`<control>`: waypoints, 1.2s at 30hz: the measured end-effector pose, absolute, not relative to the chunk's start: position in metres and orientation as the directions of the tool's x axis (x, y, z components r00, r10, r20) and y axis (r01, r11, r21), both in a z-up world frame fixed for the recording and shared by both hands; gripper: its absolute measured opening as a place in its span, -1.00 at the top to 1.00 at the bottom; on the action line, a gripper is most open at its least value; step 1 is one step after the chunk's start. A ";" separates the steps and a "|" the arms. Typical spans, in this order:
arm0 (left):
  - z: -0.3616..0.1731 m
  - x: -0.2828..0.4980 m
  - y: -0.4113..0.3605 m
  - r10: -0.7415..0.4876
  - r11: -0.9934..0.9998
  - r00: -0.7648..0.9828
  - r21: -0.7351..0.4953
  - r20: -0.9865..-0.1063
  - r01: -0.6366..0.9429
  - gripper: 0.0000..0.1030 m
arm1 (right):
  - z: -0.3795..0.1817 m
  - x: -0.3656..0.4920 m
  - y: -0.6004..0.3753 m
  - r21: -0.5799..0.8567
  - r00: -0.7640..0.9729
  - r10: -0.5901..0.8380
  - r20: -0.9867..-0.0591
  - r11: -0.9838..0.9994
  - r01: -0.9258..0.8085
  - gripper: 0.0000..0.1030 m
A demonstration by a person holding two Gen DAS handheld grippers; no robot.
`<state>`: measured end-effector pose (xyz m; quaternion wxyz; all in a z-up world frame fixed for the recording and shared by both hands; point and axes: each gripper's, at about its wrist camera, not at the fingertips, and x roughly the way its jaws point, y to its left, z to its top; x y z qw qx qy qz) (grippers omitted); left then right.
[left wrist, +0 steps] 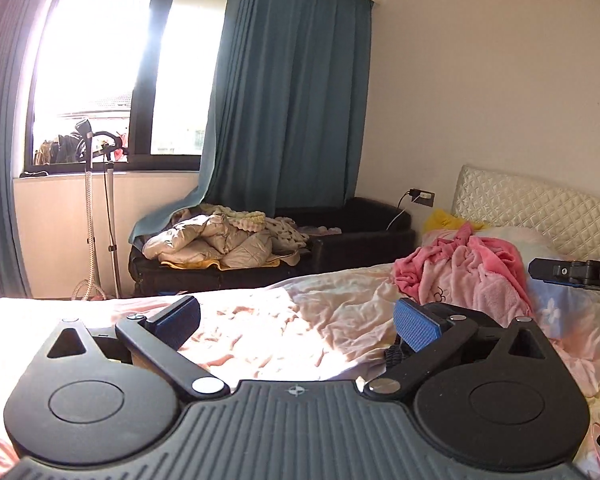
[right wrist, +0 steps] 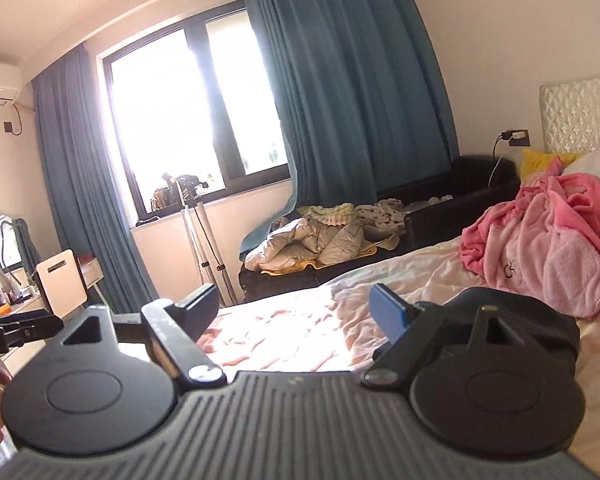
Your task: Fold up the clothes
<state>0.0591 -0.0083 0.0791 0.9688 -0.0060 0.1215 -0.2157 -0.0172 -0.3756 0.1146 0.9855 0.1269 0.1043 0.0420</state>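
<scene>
A crumpled pink fleece garment [left wrist: 468,276] [right wrist: 548,252] lies in a heap on the bed near the pillows, ahead and to the right of both grippers. My left gripper [left wrist: 298,324] hovers over the pink bed sheet [left wrist: 300,320], open wide with nothing between its blue pads. My right gripper [right wrist: 296,312] is also open and empty above the sheet [right wrist: 292,332]. A dark piece of cloth [right wrist: 548,320] lies on the bed behind the right gripper's right finger. A bit of dark knit [left wrist: 392,354] shows under the left gripper's right finger.
A black sofa [left wrist: 360,240] beyond the bed holds a heap of quilted jackets [left wrist: 212,244]. Teal curtains [left wrist: 292,100] flank a bright window. A garment steamer stand [left wrist: 100,216] is by the wall, a quilted headboard [left wrist: 540,208] at right, and a desk with a chair [right wrist: 60,284] at left.
</scene>
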 end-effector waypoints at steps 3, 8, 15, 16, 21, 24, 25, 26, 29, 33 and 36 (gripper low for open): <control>0.066 0.042 0.027 -0.330 0.944 0.921 -0.063 -0.208 0.324 -1.00 | 0.109 -0.017 -0.326 0.241 0.969 0.171 -0.177 0.962 -0.126 -0.62; 0.036 0.029 0.054 -0.212 0.977 0.959 -0.014 -0.190 0.213 -1.00 | 0.086 -0.008 -0.260 0.232 0.955 0.254 -0.151 0.949 -0.215 -0.62; -0.009 0.039 0.054 -0.167 0.985 0.966 -0.073 -0.200 0.155 -1.00 | 0.033 0.019 -0.219 0.166 0.944 0.280 -0.174 0.953 -0.252 -0.62; -0.017 0.041 0.052 -0.179 0.984 0.964 -0.049 -0.195 0.173 -1.00 | 0.026 0.022 -0.218 0.153 0.941 0.279 -0.190 0.956 -0.252 -0.62; -0.033 0.048 0.052 -0.145 0.989 0.968 -0.055 -0.204 0.136 -1.00 | -0.002 0.032 -0.216 0.105 0.935 0.268 -0.234 0.963 -0.249 -0.62; -0.034 0.052 0.054 -0.113 0.993 0.975 -0.055 -0.193 0.104 -1.00 | -0.015 0.032 -0.219 0.120 0.934 0.264 -0.240 0.963 -0.241 -0.62; -0.035 0.053 0.054 -0.101 0.994 0.978 -0.048 -0.182 0.093 -1.00 | -0.019 0.032 -0.219 0.117 0.935 0.258 -0.243 0.965 -0.236 -0.62; -0.035 0.052 0.054 -0.091 0.995 0.980 -0.043 -0.176 0.085 -1.00 | -0.024 0.032 -0.217 0.112 0.935 0.254 -0.247 0.966 -0.233 -0.62; -0.037 0.054 0.052 -0.069 0.997 0.979 -0.043 -0.192 0.062 -1.00 | -0.033 0.033 -0.216 0.115 0.938 0.244 -0.246 0.968 -0.222 -0.62; -0.042 0.055 0.045 -0.059 0.998 0.980 -0.022 -0.190 0.056 -1.00 | -0.036 0.036 -0.221 0.157 0.946 0.232 -0.226 0.967 -0.199 -0.62; -0.044 0.057 0.041 -0.064 0.998 0.978 -0.027 -0.198 0.060 -1.00 | -0.036 0.034 -0.225 0.172 0.951 0.222 -0.216 0.967 -0.187 -0.62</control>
